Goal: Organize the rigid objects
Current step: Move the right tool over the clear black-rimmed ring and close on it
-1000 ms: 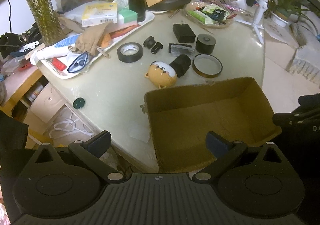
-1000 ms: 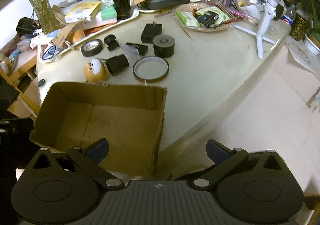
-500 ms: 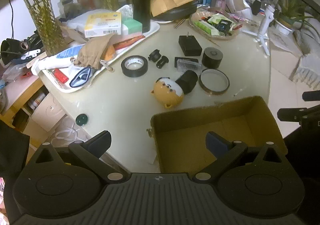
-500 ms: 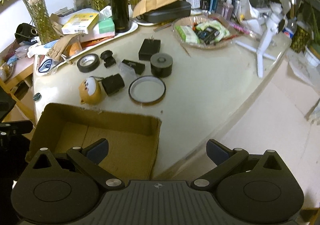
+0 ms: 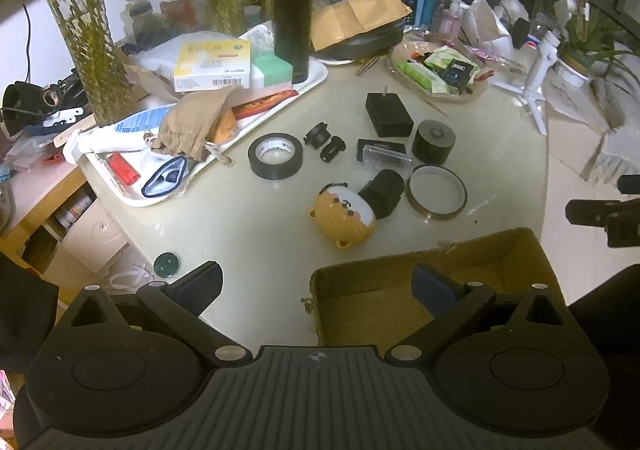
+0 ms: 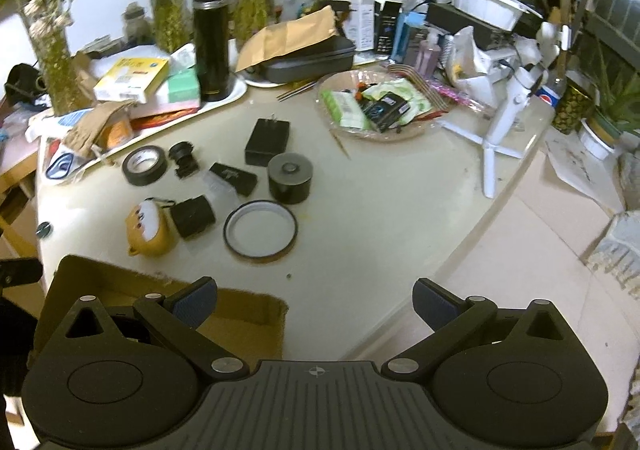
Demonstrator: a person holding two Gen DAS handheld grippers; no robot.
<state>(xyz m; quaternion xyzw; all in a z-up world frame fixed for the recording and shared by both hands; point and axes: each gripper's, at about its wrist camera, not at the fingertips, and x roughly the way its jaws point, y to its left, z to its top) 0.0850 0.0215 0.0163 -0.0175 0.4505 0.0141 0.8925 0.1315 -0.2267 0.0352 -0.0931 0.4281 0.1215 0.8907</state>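
Table [image 5: 248,218]: pale and rounded, crowded along the far side, loose items gathered mid-surface.
Cardboard box [image 5: 516,250]: open-topped, sitting at the near table edge; what shows of its floor is bare.
White tray [image 5: 316,74]: on the far left, loaded with a yellow-and-white box [image 5: 214,64], a tall black flask [image 5: 293,16], a brown pouch and more.
Clear dish [image 6: 332,118]: far centre, piled with green packets and a dark packet.
Left hand-held gripper [image 5: 316,284]: fingers spread wide, nothing between them, hovering over the box's left wall and the table edge.
Right hand-held gripper [image 6: 314,300]: fingers also wide apart, empty; left finger above the box's far corner, right finger over the table's edge.
Black tape roll [image 5: 275,156]: flat on the table, just beside the tray.
Thin amber tape ring [image 5: 436,192]: flat, near the box's far wall.
Black cylinder [image 5: 434,141]: upright, beyond the ring.
Black charger block [image 5: 389,115]: prongs pointing away.
Orange bear-faced case [image 5: 344,216]: touching a black cylindrical piece [image 5: 382,193].
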